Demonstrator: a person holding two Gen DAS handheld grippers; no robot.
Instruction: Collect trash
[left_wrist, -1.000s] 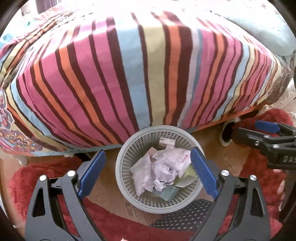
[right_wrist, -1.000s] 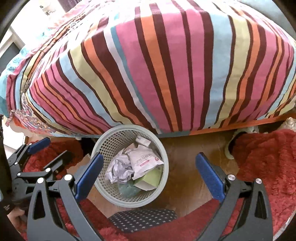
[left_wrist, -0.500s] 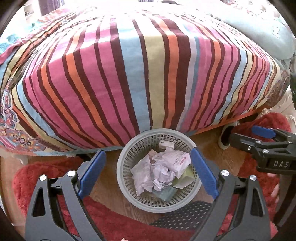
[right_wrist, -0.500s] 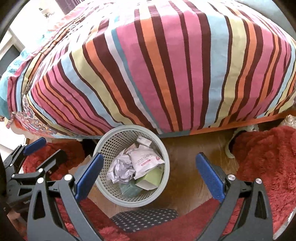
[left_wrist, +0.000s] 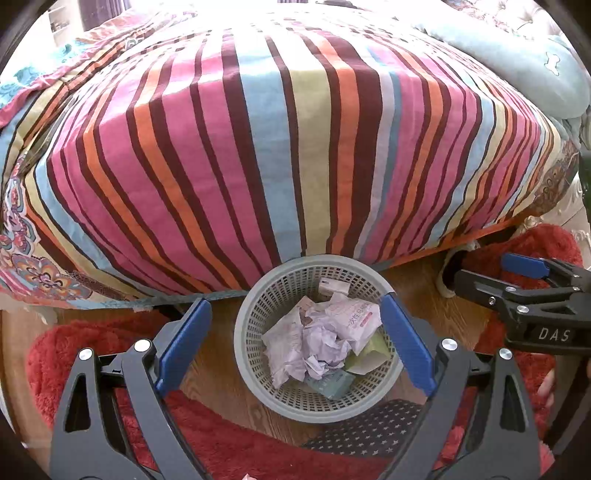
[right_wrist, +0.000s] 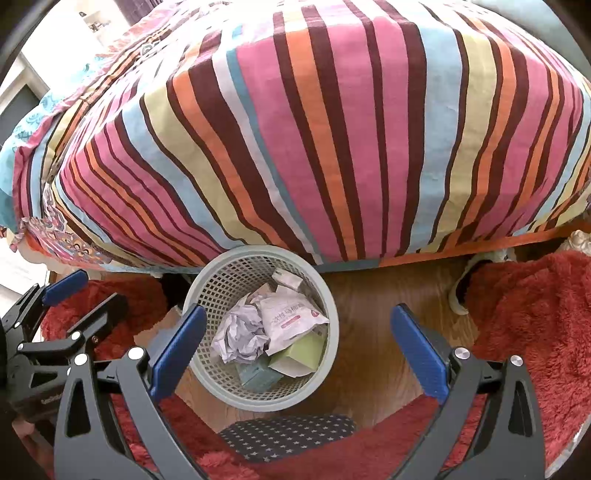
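Trash: crumpled paper (left_wrist: 317, 347), a white wrapper (right_wrist: 291, 317) and small cartons fill the grey mesh wastebasket (left_wrist: 255, 321), which stands on the wooden floor (right_wrist: 376, 332) against the striped bedspread (left_wrist: 258, 147), between red rugs (right_wrist: 535, 314). The left gripper (left_wrist: 293, 343) hangs over it, jaws spread wide and empty. The right gripper (right_wrist: 295, 354), beside the basket, is equally wide and holds nothing.

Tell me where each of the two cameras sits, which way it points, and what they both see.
Left wrist: rides the left hand-held gripper, looks steeply down at the basket by the striped bed; its jaws stand open; the right hand-held gripper shows at right.
Right wrist: rides the right hand-held gripper, looks down at the basket left of centre; open jaws, the left hand-held gripper at left.
Shared: basket, crumpled paper, bed, red rug.
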